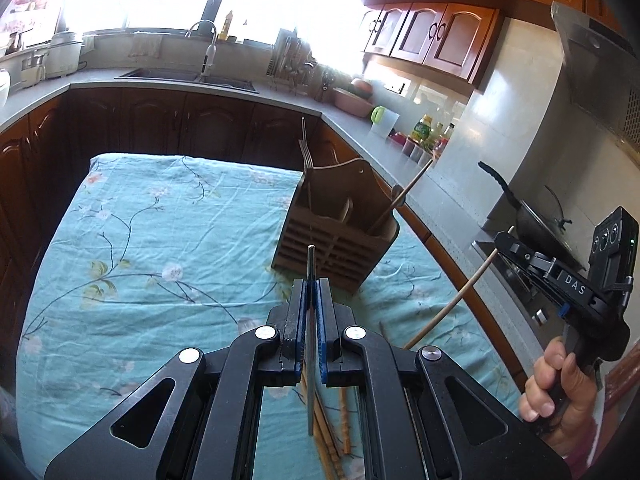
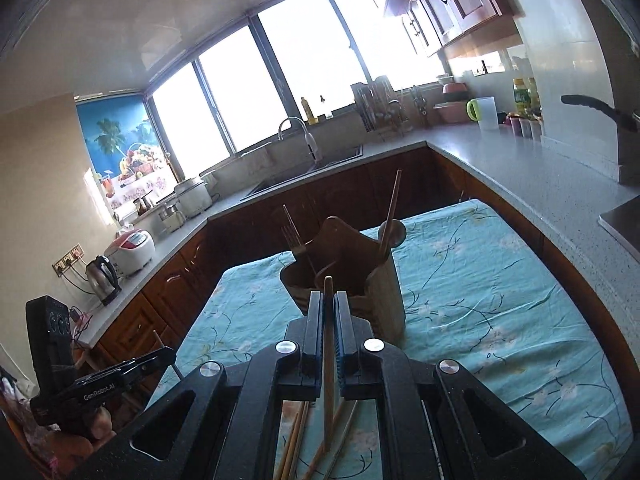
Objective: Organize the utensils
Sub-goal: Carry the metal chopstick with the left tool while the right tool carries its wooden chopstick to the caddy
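You're mid-carry here, each hand bringing one piece toward the wooden utensil holder [image 1: 336,232], which stands on the floral tablecloth [image 1: 152,248] toward its far right, ahead of both grippers. It already holds a fork [image 1: 307,156] on the left and a long wooden stick [image 1: 404,196] leaning out to the right. More chopsticks [image 2: 296,440] lie loose on the cloth below you, at the near edge.

Your left gripper [image 1: 311,292] is clamped on a thin dark metal utensil [image 1: 311,344], which runs straight along the pads, its tip poking just past them toward the holder. Your right gripper [image 2: 329,308] is clamped on a pale wooden chopstick [image 2: 328,376], its tip lined up on the holder's near wall.

Next, I'd judge, you tip each piece upright over an open compartment before releasing. Watch for catching the rim or knocking the leaning stick.
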`<control>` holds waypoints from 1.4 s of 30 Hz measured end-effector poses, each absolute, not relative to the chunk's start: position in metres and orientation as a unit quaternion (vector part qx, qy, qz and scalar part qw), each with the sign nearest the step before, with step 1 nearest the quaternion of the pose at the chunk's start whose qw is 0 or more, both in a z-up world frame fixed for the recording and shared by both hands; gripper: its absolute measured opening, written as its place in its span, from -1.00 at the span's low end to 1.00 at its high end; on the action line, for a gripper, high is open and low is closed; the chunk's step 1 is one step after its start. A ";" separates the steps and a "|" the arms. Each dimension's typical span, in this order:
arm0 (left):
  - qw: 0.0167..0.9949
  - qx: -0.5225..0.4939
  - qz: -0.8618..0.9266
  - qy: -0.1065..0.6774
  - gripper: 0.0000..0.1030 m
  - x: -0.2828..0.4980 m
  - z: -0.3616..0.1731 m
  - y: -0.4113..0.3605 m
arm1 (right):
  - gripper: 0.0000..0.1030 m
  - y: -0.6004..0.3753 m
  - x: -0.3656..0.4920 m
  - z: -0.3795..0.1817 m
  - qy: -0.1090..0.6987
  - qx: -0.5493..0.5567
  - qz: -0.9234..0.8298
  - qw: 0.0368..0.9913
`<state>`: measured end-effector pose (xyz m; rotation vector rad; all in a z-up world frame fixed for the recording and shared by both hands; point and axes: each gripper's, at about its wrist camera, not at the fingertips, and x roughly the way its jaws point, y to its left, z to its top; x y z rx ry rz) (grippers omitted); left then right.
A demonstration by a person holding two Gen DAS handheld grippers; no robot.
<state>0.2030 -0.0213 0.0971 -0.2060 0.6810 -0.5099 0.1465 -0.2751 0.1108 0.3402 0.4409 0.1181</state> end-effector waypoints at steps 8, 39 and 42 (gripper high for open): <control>0.909 -0.107 -0.245 0.320 -0.93 0.210 0.106 -0.022 | -0.90 -0.274 0.148 0.120 0.205 0.164 0.058 0.963; 0.942 -0.139 -0.218 0.215 -0.93 0.348 0.183 -0.073 | -0.90 -0.314 0.222 0.199 0.078 0.155 -0.008 0.985; 0.944 -0.150 -0.208 0.209 -0.93 0.361 0.173 -0.077 | -0.90 -0.313 0.233 0.191 0.084 0.149 -0.015 0.985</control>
